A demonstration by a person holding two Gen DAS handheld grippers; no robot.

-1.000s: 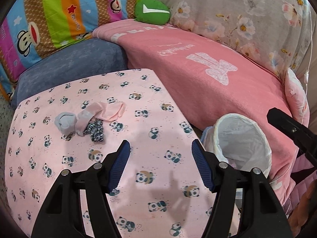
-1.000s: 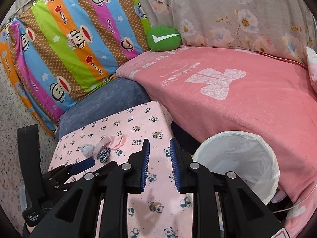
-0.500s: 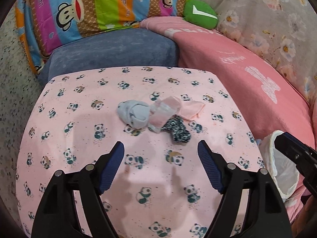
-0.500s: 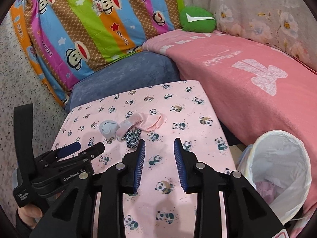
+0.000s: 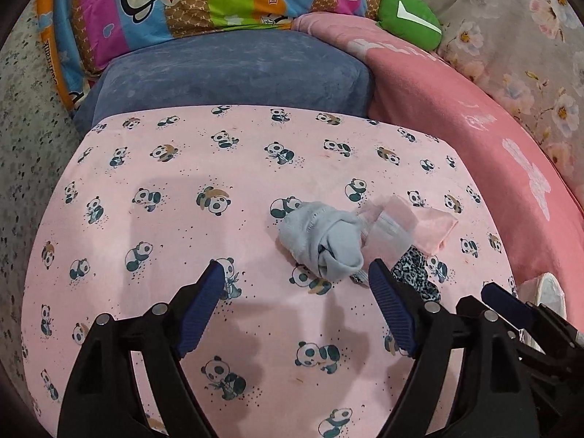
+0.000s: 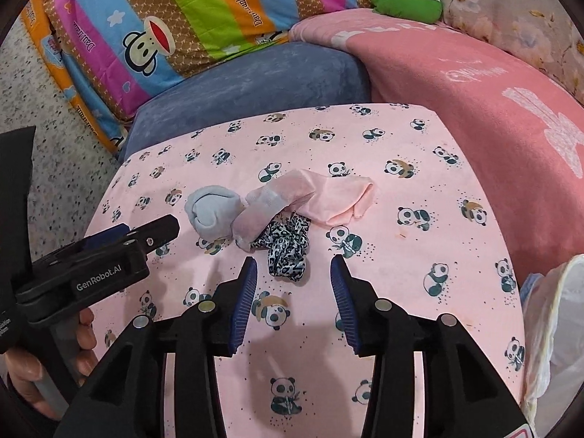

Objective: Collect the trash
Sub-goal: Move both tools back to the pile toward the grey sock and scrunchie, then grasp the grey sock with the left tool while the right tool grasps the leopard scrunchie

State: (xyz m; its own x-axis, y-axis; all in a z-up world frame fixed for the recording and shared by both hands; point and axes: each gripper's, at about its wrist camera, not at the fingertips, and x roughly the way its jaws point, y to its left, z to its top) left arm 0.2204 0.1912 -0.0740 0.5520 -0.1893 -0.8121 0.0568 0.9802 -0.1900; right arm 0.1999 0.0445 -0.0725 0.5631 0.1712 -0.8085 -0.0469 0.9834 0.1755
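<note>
1. A low surface under a pink panda-print cloth [image 5: 182, 219] filled the foreground of both views; behind it sat a blue-grey velvet cushion [image 5: 233, 69], a bright striped monkey-print pillow [image 6: 175, 18] and a small green cushion [image 5: 408, 18].
2. To the right ran a pink blanket [image 6: 474, 84] over a seat, with grey floral fabric [image 5: 518, 54] behind it.
3. The white-lined trash bin [image 6: 558, 328] stood at the right edge of the panda cloth, just beside it and lower down.
4. The trash lay bunched on the cloth: a rolled pale-blue sock [image 5: 325, 241], a pink sock [image 6: 314, 197] touching it, and a leopard-print scrap of fabric [image 6: 288, 244] partly tucked under the pink one.
5. Nothing stood between either gripper and that pile — the cloth around it was bare.
6. The left gripper [image 5: 297, 303] had its jaws spread wide, having just been opening; the blue sock lay just ahead of its fingertips, nearer the right-hand pad, untouched.
7. The right gripper [image 6: 294, 288] stood about half open, its jaws also just widening — the leopard-print scrap lay just ahead of the gap between the tips, not pinched.
8. A hand [image 6: 43, 357] held the left gripper's handle, seen at the lower left of the right wrist view.
</note>
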